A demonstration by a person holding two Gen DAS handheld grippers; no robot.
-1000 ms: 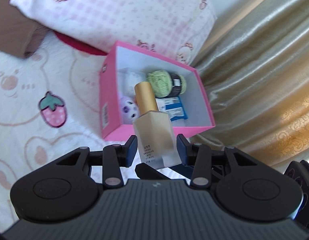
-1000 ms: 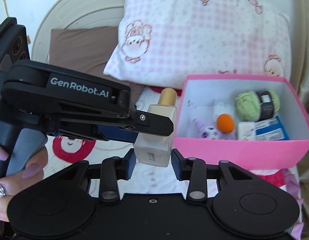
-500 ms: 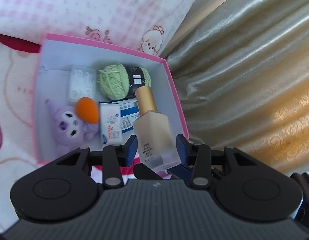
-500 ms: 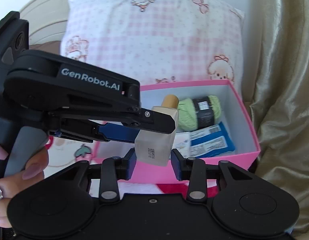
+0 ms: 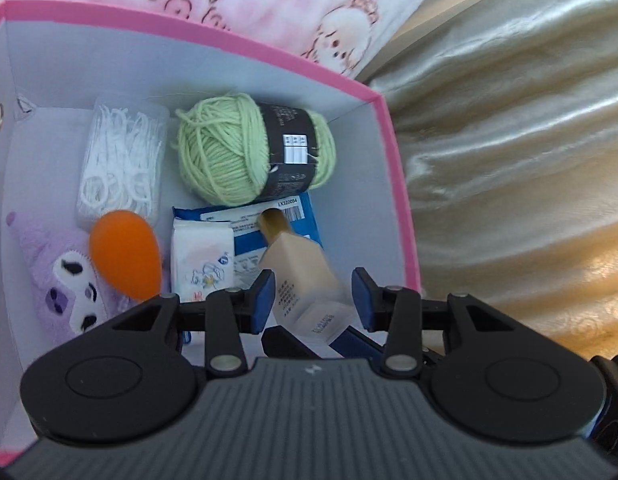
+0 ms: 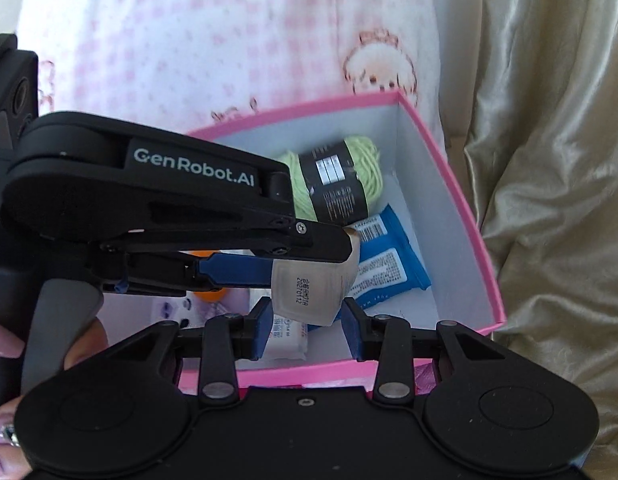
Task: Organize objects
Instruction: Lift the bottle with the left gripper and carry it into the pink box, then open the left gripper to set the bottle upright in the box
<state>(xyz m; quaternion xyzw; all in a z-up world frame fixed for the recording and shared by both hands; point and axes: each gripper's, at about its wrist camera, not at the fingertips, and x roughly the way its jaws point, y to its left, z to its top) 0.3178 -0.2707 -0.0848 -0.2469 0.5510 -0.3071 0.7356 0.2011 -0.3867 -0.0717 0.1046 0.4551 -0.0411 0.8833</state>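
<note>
Gripping one frosted foundation bottle (image 5: 305,280) from two sides, both jaws press its base. It hangs tilted over the pink box (image 5: 393,152), above blue wipes (image 6: 393,264).

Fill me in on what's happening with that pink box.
A person with a two-finger tool in each hand holds a frosted beige bottle with a gold cap over the open pink cardboard box. The left tool and the right tool both grip it. The bottle tilts cap-first above the blue wipes packet, beside the green yarn ball. It is not yet released.
</note>
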